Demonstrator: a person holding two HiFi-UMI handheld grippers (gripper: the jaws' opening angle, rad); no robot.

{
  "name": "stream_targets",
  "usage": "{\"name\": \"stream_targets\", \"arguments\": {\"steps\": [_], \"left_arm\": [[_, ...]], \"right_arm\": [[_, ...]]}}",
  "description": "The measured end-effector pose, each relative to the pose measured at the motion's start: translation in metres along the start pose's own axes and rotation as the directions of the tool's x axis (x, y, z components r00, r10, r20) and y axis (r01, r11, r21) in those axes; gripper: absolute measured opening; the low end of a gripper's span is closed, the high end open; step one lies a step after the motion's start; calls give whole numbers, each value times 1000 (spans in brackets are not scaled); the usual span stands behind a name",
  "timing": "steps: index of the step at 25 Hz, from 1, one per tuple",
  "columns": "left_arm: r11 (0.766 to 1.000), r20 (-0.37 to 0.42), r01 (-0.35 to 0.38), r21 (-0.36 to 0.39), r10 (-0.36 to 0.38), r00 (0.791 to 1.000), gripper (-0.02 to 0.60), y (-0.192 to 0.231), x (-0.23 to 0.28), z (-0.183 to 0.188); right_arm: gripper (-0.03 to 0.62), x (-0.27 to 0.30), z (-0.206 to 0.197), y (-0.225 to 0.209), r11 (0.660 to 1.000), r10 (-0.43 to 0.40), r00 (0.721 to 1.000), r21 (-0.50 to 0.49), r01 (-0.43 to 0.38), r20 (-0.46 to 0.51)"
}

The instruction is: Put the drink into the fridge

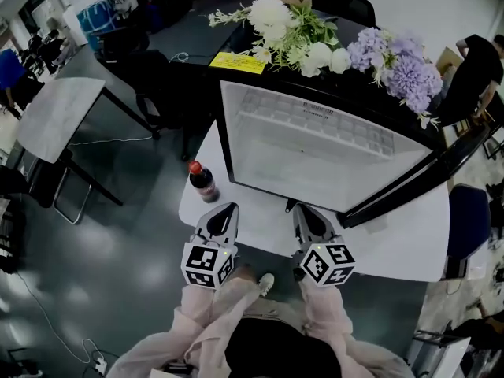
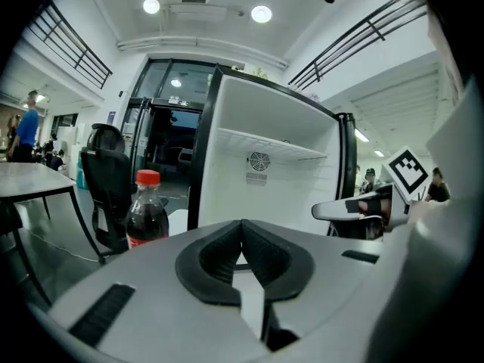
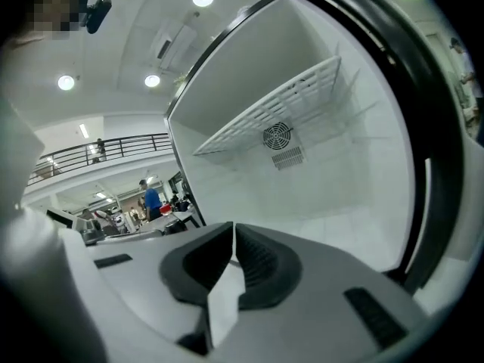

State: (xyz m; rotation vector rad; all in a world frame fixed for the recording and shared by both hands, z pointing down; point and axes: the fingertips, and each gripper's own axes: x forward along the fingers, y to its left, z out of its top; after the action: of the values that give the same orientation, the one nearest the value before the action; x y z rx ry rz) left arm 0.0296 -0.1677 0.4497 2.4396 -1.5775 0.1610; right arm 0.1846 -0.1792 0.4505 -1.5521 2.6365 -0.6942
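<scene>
White counter [image 1: 394, 246], small open white fridge [image 1: 315, 144] on it. Dark plastic cola bottle with red cap [image 1: 201, 181] upright, left of fridge. Left gripper [image 1: 228, 211], right gripper [image 1: 300, 211]: fingers together, empty.

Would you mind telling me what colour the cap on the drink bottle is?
Red; the cap shows best in the left gripper view.

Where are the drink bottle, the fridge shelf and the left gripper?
drink bottle [image 1: 204, 185]: head view, dark body.
fridge shelf [image 1: 315, 120]: head view, rack's middle.
left gripper [image 1: 231, 207]: head view, between fingertips.
</scene>
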Motion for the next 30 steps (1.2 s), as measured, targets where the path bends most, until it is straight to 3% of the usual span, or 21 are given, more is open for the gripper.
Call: {"name": "stream_targets", "arguments": {"steps": [4,5,7,10,15,21,30], "left_arm": [[998,18,-55,-17,55,998,11,22,-13,3],[997,22,-69,-22,69,997,11,28,-17,4],[995,23,-99,-34,100,995,11,41,-25,6],[990,17,-134,-49,135,991,11,58,-32,6],[981,-2,-179,-73,179,984,11,79,-43,3],[969,-15,-230,-89,229,973,11,102,-54,0],[944,-22,-308,-122,308,951,11,136,-71,-7]], "right_arm": [[24,19,2,22,997,56,998,-45,-57,-16],[62,23,1,28,996,71,997,-57,-73,-30],[209,33,-5,42,990,103,992,-88,-109,-75],[266,47,-14,58,979,131,982,-137,-150,-136],[293,64,-26,82,965,192,962,-142,-222,-197],[310,86,-37,98,946,208,948,-195,-257,-240],[342,118,-56,132,907,287,904,-214,-363,-318]]}}
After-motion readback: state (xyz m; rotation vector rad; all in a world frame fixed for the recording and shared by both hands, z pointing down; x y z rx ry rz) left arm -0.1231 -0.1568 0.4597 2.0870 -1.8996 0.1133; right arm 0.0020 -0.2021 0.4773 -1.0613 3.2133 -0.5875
